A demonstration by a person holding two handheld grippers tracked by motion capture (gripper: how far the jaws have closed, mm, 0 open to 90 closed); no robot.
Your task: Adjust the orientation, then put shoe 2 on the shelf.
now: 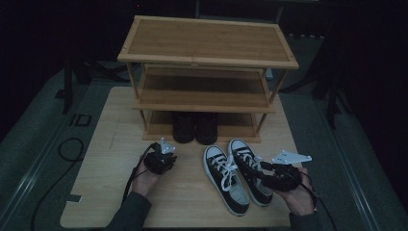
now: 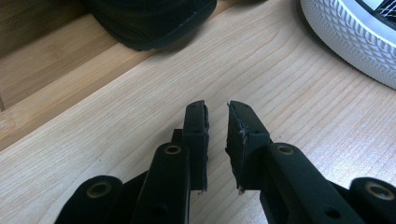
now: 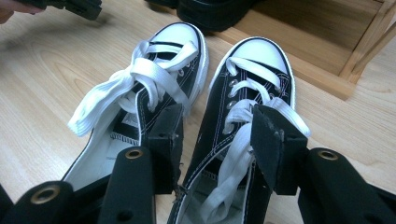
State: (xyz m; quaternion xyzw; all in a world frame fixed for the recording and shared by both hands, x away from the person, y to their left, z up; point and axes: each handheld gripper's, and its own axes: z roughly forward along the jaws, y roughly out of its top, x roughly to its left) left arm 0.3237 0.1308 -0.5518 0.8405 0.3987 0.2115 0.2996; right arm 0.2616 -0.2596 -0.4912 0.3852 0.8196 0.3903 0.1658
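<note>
1. The right tongs (image 3: 217,140) stand apart, straddling the inner wall of the right sneaker (image 3: 238,126); whether a pad touches the canvas I cannot tell.
2. The left sneaker (image 3: 140,98) lies just beside its mate, toes toward the shoe rack (image 1: 207,72), both on the table (image 1: 115,192) in front of the right hand (image 1: 298,195).
3. The left tongs (image 2: 217,140) hover over bare table with only a narrow gap between them, holding nothing.
4. Farther off, a pair of black shoes (image 1: 196,127) sits on the rack's bottom shelf, near the sneakers' toes.
</note>
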